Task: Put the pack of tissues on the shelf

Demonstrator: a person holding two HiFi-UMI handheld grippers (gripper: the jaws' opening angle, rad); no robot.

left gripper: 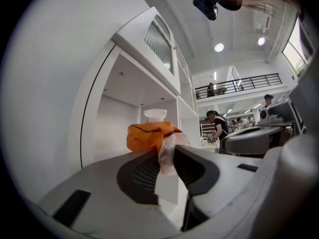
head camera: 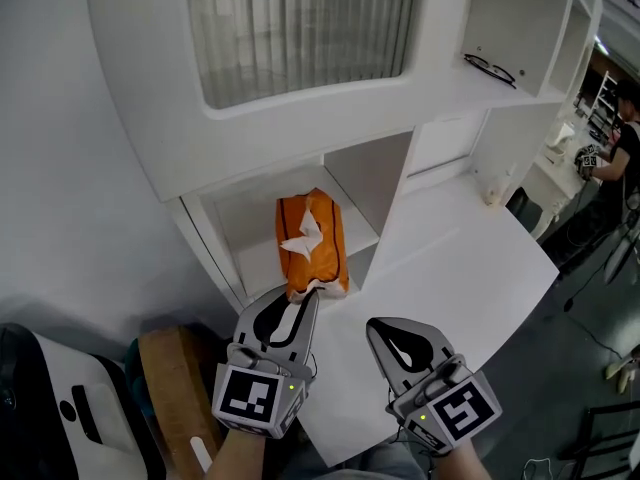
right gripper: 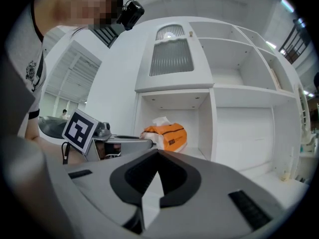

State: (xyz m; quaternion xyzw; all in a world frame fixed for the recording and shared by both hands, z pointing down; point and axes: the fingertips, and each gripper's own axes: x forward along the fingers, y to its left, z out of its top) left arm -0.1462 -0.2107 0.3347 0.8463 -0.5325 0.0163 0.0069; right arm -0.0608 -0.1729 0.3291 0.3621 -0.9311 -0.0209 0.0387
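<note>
Brightness: bright, even indoor light; white shelf (head camera: 300, 128) and counter (head camera: 470, 258) nearly washed out.
Sources: round ceiling lamps (left gripper: 219, 47), flaring in the left gripper view.
Shadows: soft, deepest inside the shelf's lower compartment.
Distortion: gripper views fisheye, black corners, bowed lines.
Focus: left gripper (left gripper: 168, 156) soft near the lens; pack of tissues (left gripper: 147, 136) fairly crisp.

One pack (head camera: 312, 240) of tissues. Two grippers: the left gripper (head camera: 305, 296) and the right gripper (head camera: 381, 328). Two marker cubes, one per gripper: the left cube (head camera: 250, 396) and the right cube (head camera: 462, 408). One shelf unit (head camera: 150, 88). One desk (head camera: 470, 258). One pair of glasses (head camera: 490, 69). One wooden board (head camera: 175, 388). One person (head camera: 625, 138) in the head view.
</note>
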